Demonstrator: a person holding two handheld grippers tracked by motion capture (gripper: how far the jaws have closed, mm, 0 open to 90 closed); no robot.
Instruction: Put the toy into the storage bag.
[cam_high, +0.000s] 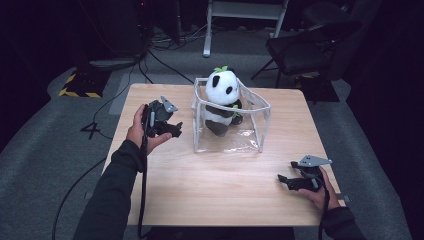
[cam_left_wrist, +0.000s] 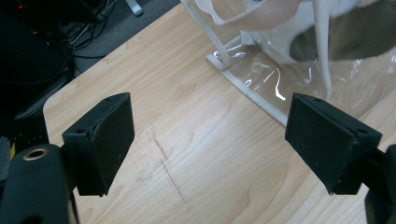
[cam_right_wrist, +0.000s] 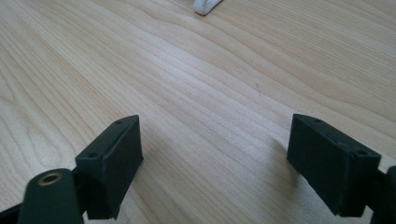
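- Clear plastic makes up the bag (cam_high: 252, 117) that stands open-topped at the far middle of the table (cam_high: 210, 185), with white trim along its edges.
- Sitting upright inside the bag is the panda plush (cam_high: 222, 100); its head rises above the rim, so its long axis runs straight up.
- Your left gripper (cam_high: 172, 129) is held at the left of the table, just beside the bag's left wall, and points right toward it.
- In the left gripper view its jaws stand wide apart with nothing between them; the bag's near-left bottom edge (cam_left_wrist: 252, 91) and the plush's pale body (cam_left_wrist: 289, 44) lie just ahead and slightly to the right of the jaw line.
- Your right gripper (cam_high: 285, 181) sits low at the near right corner, well apart from the bag, pointing left.
- In the right gripper view its jaws are also wide and empty over bare wood, with a white corner of the bag (cam_right_wrist: 205, 6) far ahead.
- Your left hand is clearly the nearer one, so the bag or plush looks like its job first.
- Judging from this, a grab at the plush calls for coming in from above the rim, since the clear wall stands between the jaws and the toy's body.
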